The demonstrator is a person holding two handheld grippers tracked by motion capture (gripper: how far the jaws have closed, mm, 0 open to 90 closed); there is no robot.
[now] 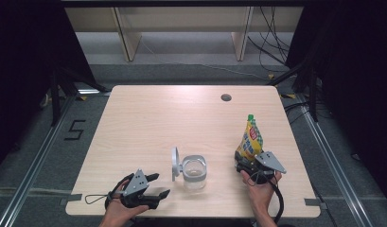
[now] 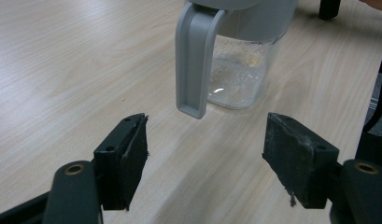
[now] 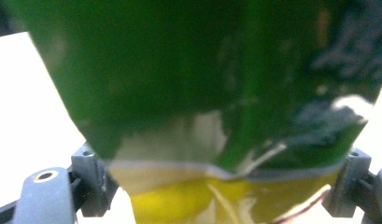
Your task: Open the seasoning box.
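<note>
A clear jar (image 1: 195, 172) stands near the table's front middle, its grey flip lid (image 1: 175, 163) swung open to the left; pale crumbs lie in its bottom (image 2: 240, 70). My left gripper (image 1: 161, 184) rests open at the front left, pointing at the jar, with nothing between its fingers (image 2: 207, 158). The hanging lid (image 2: 193, 60) is just beyond the jaws. A yellow pouch (image 1: 250, 139) with a green cap stands upright at the front right. My right gripper (image 1: 245, 163) is shut on its lower part. Close up, the pouch (image 3: 202, 93) sits blurred between the jaws of the right gripper (image 3: 216, 182).
The wooden table (image 1: 148, 123) has a round cable hole (image 1: 225, 98) at the back right. Beyond it are wooden shelf legs (image 1: 127, 40) and loose cables (image 1: 271, 47) on the floor. A "5" mark (image 1: 75, 129) lies on the floor at left.
</note>
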